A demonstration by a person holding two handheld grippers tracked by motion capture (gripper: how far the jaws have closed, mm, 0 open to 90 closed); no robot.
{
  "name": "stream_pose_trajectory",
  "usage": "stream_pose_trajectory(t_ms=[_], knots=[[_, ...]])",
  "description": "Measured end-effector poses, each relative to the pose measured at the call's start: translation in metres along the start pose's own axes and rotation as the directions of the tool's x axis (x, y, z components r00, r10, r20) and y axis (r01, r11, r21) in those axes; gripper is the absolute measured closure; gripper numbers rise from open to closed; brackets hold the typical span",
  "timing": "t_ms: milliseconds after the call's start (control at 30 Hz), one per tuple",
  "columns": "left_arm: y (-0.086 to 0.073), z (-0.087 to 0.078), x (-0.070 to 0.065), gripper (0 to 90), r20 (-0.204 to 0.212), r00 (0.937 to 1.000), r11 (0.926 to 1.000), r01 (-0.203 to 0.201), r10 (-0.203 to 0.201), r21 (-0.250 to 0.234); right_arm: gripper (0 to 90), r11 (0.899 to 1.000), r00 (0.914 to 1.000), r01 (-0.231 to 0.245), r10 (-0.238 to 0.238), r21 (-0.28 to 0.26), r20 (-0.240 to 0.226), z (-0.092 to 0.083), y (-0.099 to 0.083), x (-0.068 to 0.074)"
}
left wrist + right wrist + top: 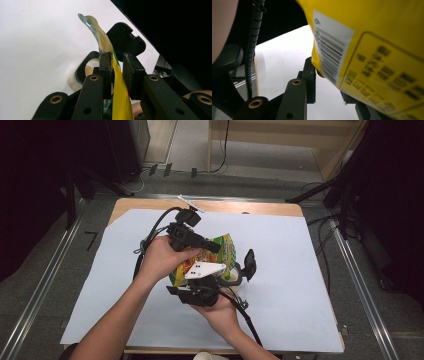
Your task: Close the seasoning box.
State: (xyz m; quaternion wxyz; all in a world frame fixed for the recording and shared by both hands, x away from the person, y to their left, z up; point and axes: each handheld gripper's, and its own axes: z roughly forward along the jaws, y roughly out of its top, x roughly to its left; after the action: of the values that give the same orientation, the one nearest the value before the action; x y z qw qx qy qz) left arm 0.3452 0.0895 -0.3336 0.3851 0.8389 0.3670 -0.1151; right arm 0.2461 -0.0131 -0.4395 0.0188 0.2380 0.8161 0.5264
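A yellow and green snack bag [227, 251] is held up over the middle of the white-covered table [300, 270]. My left gripper [215, 247] reaches in from the left. Its jaws are shut on the bag's upper edge [100, 35], which runs up between the two pads in the left gripper view. My right gripper [214, 281], with a grey plate on top, comes from below. In the right gripper view the bag's barcode corner [329, 57] sits between its jaws [327, 82]; the left pad touches the bag and the right pad is mostly hidden under it.
A black plastic piece [248, 264] stands just right of the bag, beside a black ring [234, 276] lying on the paper. The same piece [126, 41] and ring [86, 68] lie beyond the left jaws. A cup rim [207, 356] pokes in at the front edge.
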Motion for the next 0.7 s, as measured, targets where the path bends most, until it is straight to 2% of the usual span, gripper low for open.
stream_pose_trajectory(t_ms=[67, 167, 267, 400, 700], knots=[[-0.0014, -0.0006, -0.0011, 78.3, 0.000, 1.0000, 0.9999, -0.007, 0.007, -0.011, 71.4, 1.000, 0.9999, 0.016, -0.016, 0.001, 0.006, -0.0002, 0.0004, 0.0002], [-0.0021, -0.0003, -0.0027, 77.8, -0.012, 0.9996, 0.9996, -0.027, 0.027, -0.002, 71.5, 1.000, 0.9997, 0.026, -0.026, 0.001, 0.006, 0.0002, -0.0009, -0.0002], [-0.0030, -0.0002, -0.0031, 78.0, -0.012, 0.9996, 0.9997, -0.024, 0.024, -0.008, 71.5, 0.999, 0.9990, 0.041, -0.041, 0.001, 0.016, -0.0003, -0.0013, 0.0003], [-0.0040, 0.0022, -0.0002, 78.0, 0.002, 0.9999, 0.9998, -0.017, 0.017, -0.005, 71.5, 1.000, 0.9995, 0.030, -0.030, 0.006, 0.008, 0.0001, -0.0030, 0.0003], [-0.0044, 0.0029, 0.0016, 77.7, -0.005, 0.9999, 0.9999, -0.016, 0.016, -0.006, 71.5, 1.000, 0.9998, 0.021, -0.021, 0.011, 0.001, 0.0016, -0.0036, -0.0011]])
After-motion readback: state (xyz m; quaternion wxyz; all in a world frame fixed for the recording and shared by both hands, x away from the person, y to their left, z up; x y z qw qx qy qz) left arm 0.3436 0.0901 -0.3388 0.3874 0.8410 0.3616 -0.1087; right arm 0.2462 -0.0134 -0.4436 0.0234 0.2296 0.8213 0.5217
